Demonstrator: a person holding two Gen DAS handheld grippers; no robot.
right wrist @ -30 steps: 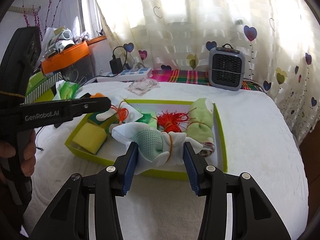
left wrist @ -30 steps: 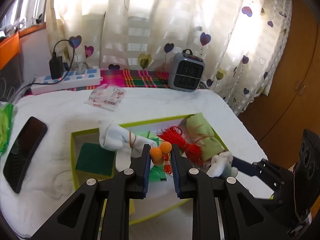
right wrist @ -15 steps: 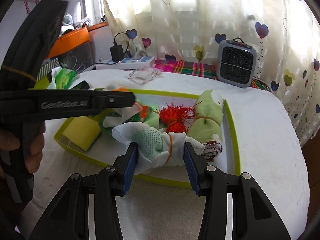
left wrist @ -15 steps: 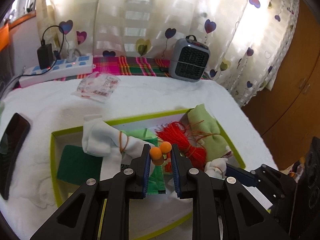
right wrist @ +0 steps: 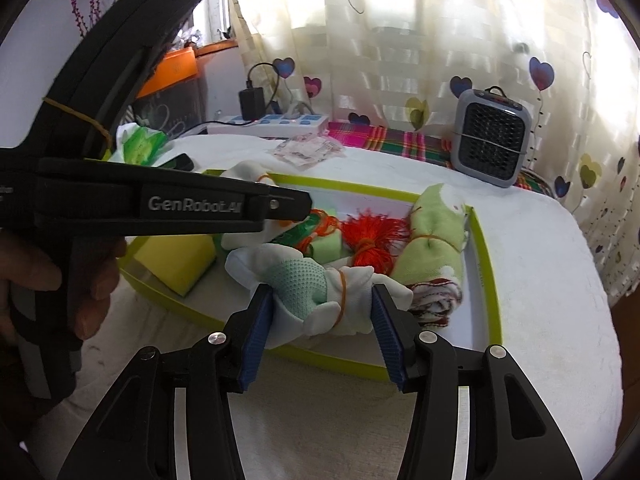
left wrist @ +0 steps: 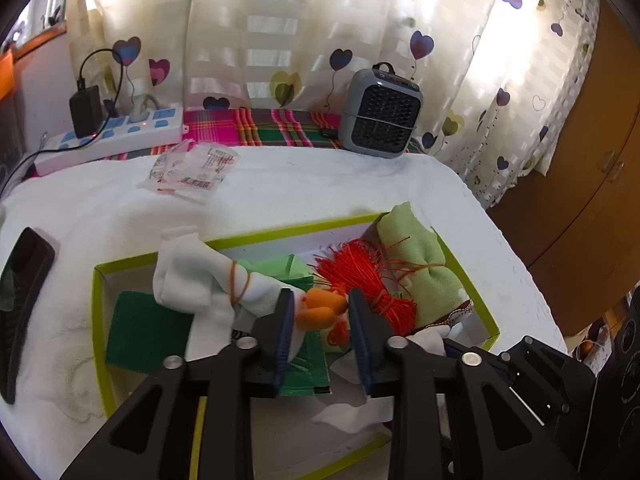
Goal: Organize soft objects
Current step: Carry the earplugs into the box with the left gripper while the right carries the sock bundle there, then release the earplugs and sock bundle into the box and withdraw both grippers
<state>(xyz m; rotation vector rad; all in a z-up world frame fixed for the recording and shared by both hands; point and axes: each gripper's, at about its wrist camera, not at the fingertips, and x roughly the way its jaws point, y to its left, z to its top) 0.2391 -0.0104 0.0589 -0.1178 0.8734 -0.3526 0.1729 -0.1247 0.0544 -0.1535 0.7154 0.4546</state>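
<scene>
A lime-edged tray (left wrist: 100,280) (right wrist: 484,264) on the white bed holds soft things: a white sock bundle (left wrist: 200,280), a red yarn tuft (left wrist: 360,276) (right wrist: 372,236), a green rolled cloth (left wrist: 424,272) (right wrist: 432,240), a green sponge (left wrist: 144,332) and a yellow sponge (right wrist: 172,256). My left gripper (left wrist: 320,312) is shut on a small orange soft piece (left wrist: 320,308), low over the tray's middle. My right gripper (right wrist: 324,304) is shut on a white and mint sock bundle (right wrist: 316,292) at the tray's near edge.
A black phone (left wrist: 24,296) lies left of the tray. A plastic packet (left wrist: 188,172), a power strip (left wrist: 112,136) and a small grey heater (left wrist: 380,116) (right wrist: 492,132) stand at the back. A wooden cabinet (left wrist: 592,208) is to the right.
My left gripper has moved forward and lower over the tray with the orange piece. My right gripper has come closer to the tray, still holding the sock bundle.
</scene>
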